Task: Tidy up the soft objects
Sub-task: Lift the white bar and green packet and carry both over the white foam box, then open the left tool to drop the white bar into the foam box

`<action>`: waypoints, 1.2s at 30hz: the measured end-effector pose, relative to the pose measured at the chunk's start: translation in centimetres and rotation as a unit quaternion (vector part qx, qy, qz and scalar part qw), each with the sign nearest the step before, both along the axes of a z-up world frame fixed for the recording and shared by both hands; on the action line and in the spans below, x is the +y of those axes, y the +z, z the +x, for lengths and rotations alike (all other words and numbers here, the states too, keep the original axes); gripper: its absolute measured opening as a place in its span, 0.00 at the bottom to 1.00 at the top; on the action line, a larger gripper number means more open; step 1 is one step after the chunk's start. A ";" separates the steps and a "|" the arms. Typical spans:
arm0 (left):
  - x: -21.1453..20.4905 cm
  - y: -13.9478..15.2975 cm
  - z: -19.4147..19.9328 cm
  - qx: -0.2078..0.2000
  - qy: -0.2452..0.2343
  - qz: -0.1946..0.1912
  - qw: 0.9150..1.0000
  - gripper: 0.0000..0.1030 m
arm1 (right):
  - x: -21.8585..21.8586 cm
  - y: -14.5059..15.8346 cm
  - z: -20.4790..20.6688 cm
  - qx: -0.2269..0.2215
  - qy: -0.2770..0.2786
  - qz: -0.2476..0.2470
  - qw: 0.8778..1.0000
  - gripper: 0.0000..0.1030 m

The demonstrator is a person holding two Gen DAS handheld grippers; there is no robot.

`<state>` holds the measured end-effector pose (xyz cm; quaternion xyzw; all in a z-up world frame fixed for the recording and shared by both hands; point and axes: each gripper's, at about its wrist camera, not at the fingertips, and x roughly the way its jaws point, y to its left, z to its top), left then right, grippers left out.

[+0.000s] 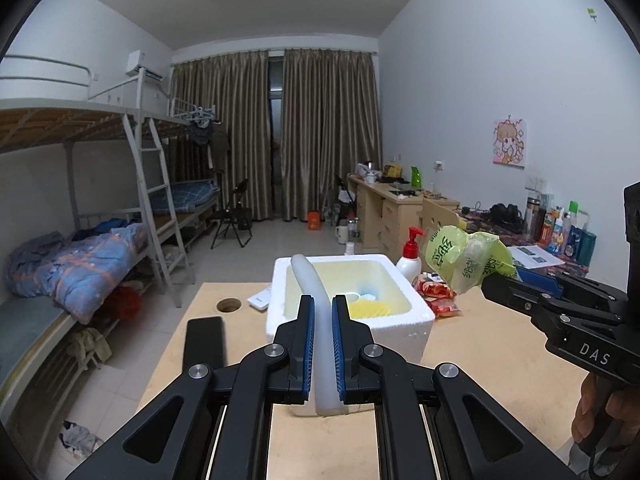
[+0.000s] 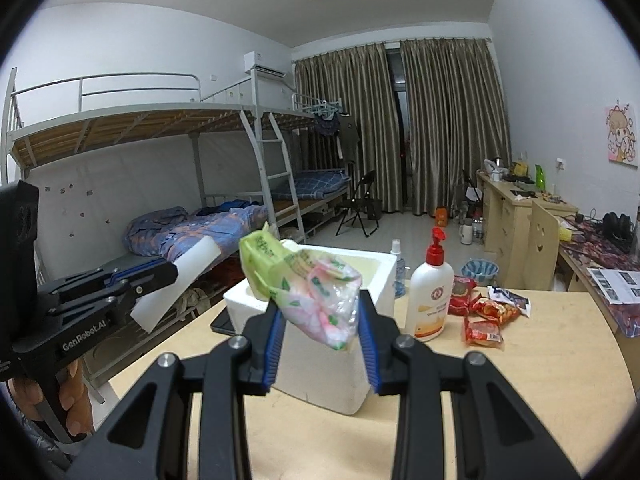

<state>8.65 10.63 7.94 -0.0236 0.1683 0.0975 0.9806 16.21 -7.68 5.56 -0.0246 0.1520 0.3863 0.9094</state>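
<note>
Left tongs (image 1: 322,344) clamp a white foam strip (image 1: 316,312), right tongs (image 2: 320,344) pinch a tissue pack (image 2: 308,292); both hover by the foam box (image 2: 376,280), part filled; snack packets (image 2: 486,312) wait on the tabletop (image 2: 540,360).

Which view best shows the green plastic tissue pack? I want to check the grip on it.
The right wrist view: the green plastic tissue pack hangs between the right gripper pads, so the contact is visible. The left wrist view shows the pack only from the side, at that gripper's tip, its grip hidden.
</note>
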 end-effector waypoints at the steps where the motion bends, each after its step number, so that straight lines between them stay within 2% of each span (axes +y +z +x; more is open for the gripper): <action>1: 0.0 0.0 0.5 0.002 -0.003 -0.001 1.000 0.09 | 0.0 0.0 0.2 0.001 -0.002 0.000 1.000 0.38; 18: 0.1 -0.6 9.4 0.026 -0.049 -0.009 0.998 0.09 | -1.1 0.1 4.3 0.013 -0.041 0.001 0.999 0.38; 29: 0.5 -2.0 14.2 0.055 -0.046 -0.002 0.997 0.09 | -0.9 -0.9 6.9 0.030 -0.053 -0.002 0.998 0.38; 36: 0.3 -2.3 15.2 0.054 -0.050 0.004 0.997 0.12 | -0.5 -1.3 7.8 0.040 -0.053 -0.007 0.998 0.38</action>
